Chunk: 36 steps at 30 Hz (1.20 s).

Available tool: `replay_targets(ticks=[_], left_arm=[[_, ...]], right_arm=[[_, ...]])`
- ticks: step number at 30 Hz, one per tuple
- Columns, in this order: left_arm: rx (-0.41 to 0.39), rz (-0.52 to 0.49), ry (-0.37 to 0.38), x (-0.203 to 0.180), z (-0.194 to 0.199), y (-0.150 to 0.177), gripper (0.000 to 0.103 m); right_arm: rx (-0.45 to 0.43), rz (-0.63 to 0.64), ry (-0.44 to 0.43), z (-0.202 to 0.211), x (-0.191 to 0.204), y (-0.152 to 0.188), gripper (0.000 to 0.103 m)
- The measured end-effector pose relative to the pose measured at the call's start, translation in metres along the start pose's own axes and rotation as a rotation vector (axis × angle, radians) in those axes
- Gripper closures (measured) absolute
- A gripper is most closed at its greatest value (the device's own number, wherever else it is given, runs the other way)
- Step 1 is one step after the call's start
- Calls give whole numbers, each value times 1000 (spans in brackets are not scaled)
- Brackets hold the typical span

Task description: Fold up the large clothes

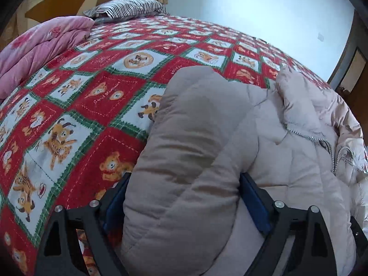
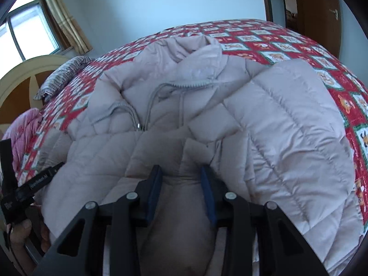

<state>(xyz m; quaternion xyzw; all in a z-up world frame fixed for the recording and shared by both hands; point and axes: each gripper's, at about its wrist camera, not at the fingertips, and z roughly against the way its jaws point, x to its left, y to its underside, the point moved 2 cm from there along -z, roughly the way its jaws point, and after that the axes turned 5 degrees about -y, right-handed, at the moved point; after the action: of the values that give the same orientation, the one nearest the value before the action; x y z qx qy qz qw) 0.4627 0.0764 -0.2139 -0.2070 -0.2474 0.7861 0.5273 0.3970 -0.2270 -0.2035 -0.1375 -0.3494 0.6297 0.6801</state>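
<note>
Left gripper (image 1: 184, 197) clamps the padded jacket's (image 2: 287, 124) sleeve (image 1: 195, 138); right gripper (image 2: 181, 184) clamps a jacket fold, on the bed (image 1: 92, 96).

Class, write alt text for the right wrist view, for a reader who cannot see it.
The right gripper has a fold of a pale puffer jacket between its fingers. The jacket lies unzipped on a red patchwork quilt, with a window behind.

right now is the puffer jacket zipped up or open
Open. On the puffer jacket the zipper halves lie apart below the collar, one running off separately.
</note>
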Motion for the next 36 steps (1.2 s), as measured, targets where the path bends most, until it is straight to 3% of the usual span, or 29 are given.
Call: replay_targets(ticks=[5,36], left_arm=[[-17,-56,-63,-10,-1,4,9],[-36,-73,-86,-13,-4,7,5]], right_arm=[[-5,20,13,-6,-2,4,65],[-72,42,69,-7,4,22,65]])
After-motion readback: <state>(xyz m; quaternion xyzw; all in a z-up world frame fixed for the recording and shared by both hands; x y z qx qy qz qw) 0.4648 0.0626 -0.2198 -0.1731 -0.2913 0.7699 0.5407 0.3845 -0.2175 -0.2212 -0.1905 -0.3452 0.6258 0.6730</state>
